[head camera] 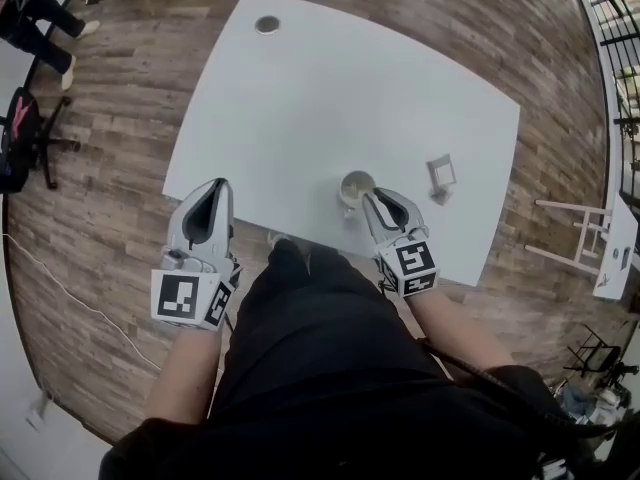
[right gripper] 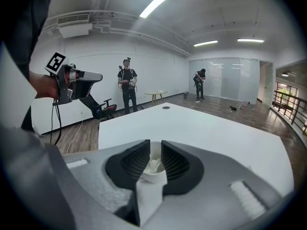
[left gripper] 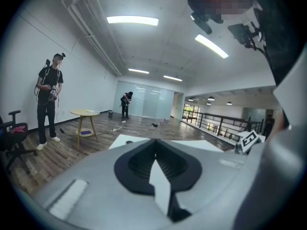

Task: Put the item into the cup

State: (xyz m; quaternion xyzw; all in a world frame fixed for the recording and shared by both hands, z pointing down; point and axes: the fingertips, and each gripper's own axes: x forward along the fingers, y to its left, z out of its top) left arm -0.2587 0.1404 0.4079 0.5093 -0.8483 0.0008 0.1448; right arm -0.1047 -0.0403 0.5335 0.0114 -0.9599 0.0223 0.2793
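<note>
- The item [right gripper: 154, 165], a crumpled white wad, lies inside the cup [right gripper: 154, 177]; the right gripper view shows it in the gap between the jaws, and it seems to sit high, near the rim
- The right gripper [right gripper: 154, 145] is released: its jaws stand apart and press on nothing, with the tips just over the cup mouth
- Risk: the wad looks light and springy, so it could catch on a ribbed pad and come out again if the gripper lifts off close to it
- Risk: in the head view the cup [head camera: 356, 186] stands near the table's near edge [head camera: 300, 98], touching or just beside the right gripper [head camera: 372, 201]; a jaw dragged sideways across the rim could tip it or push it toward that edge
- Risk: if the cup falls over, it could roll toward the small square object [head camera: 441, 175] near it; what that object is cannot be told
- The left gripper [left gripper: 153, 142] is clenched on nothing, held off the table's edge [head camera: 218, 184], too far off to steady the cup
- Count: one wad, one cup, one small square object, one table, one round hole [head camera: 267, 24] in it, two grippers
- Count further out: two persons [right gripper: 127, 83] [right gripper: 199, 83] stand in the room beyond
</note>
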